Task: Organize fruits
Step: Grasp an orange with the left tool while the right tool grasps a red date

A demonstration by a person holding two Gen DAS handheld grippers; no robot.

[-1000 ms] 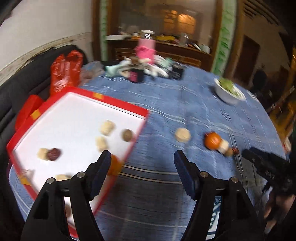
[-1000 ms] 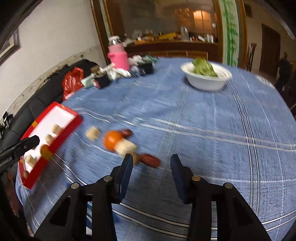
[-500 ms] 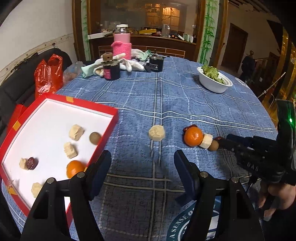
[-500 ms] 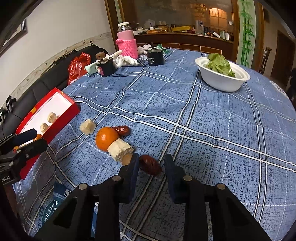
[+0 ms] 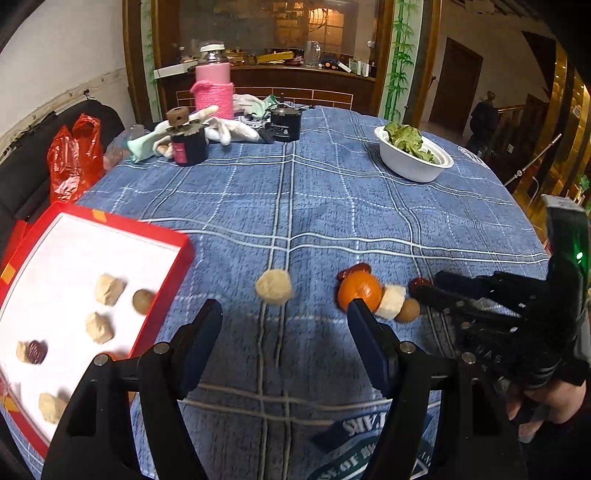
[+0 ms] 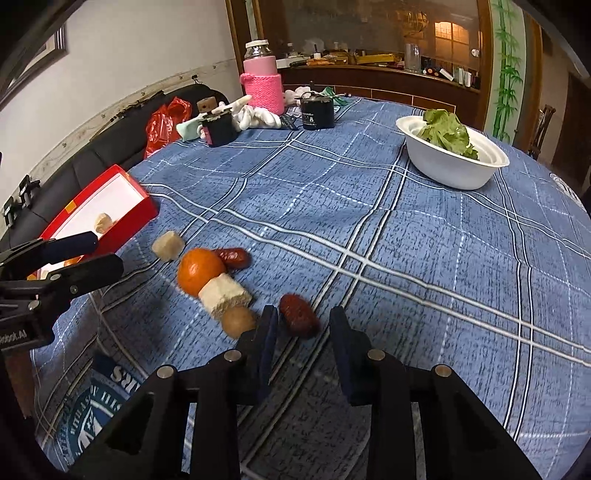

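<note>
My views are dim and warm-lit from lamps behind the glass cabinet (image 6: 369, 33); fisheye edges curve and blacken.

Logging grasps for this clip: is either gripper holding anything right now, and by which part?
Nothing held. The right gripper is open around the red date; the left gripper is open and empty.

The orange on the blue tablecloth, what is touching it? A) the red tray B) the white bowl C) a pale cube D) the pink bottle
C: in the right wrist view the orange sits right against a pale cube on the tablecloth, while the white bowl, pink bottle and red tray stand well apart from it.
</note>
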